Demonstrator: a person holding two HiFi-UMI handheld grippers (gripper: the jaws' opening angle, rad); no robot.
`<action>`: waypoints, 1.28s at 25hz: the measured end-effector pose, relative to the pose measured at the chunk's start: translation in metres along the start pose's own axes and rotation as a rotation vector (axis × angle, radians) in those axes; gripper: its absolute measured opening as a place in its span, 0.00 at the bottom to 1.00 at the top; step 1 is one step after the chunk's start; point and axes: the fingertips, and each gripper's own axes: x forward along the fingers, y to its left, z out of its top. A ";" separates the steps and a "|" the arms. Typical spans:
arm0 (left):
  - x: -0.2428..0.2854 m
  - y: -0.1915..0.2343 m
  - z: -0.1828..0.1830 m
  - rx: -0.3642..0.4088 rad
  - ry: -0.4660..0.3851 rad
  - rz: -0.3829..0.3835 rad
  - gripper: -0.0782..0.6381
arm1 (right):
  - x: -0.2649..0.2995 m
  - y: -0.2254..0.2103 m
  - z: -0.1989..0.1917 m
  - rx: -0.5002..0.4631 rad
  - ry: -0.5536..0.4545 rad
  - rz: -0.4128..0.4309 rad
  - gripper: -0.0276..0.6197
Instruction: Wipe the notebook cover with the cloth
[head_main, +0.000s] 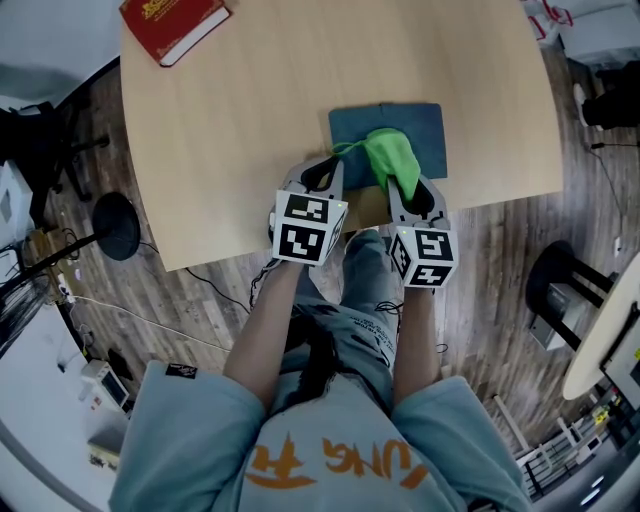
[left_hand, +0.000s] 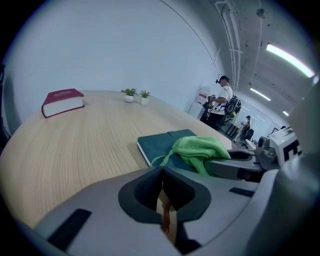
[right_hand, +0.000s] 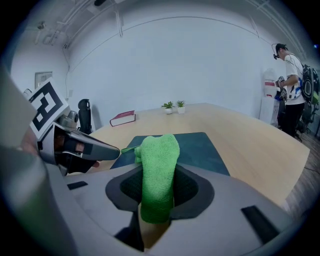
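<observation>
A dark teal notebook (head_main: 420, 130) (left_hand: 160, 145) (right_hand: 200, 147) lies flat near the table's front edge. A green cloth (head_main: 388, 158) (left_hand: 200, 149) (right_hand: 157, 172) rests bunched on its near part. My right gripper (head_main: 408, 192) (right_hand: 156, 200) is shut on the cloth, which sticks up between its jaws. My left gripper (head_main: 320, 180) (left_hand: 162, 192) sits just left of the notebook's near corner, shut with nothing held, its jaws pressed together over the tabletop.
A red hardcover book (head_main: 172, 24) (left_hand: 62, 101) (right_hand: 122, 118) lies at the table's far left. Two small potted plants (left_hand: 136, 95) (right_hand: 174, 106) stand at the far edge. The wooden table (head_main: 250, 110) ends just below the grippers. A person (left_hand: 222, 102) (right_hand: 295, 95) stands beyond.
</observation>
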 end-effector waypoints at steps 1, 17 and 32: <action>0.001 0.000 0.000 0.001 0.001 -0.002 0.14 | 0.000 -0.002 0.000 0.005 -0.001 -0.005 0.21; 0.011 -0.007 0.014 0.004 -0.004 0.000 0.14 | -0.012 -0.057 -0.001 0.057 -0.009 -0.093 0.21; 0.034 -0.046 0.032 0.005 -0.023 -0.018 0.14 | -0.037 -0.128 0.008 0.170 -0.029 -0.178 0.21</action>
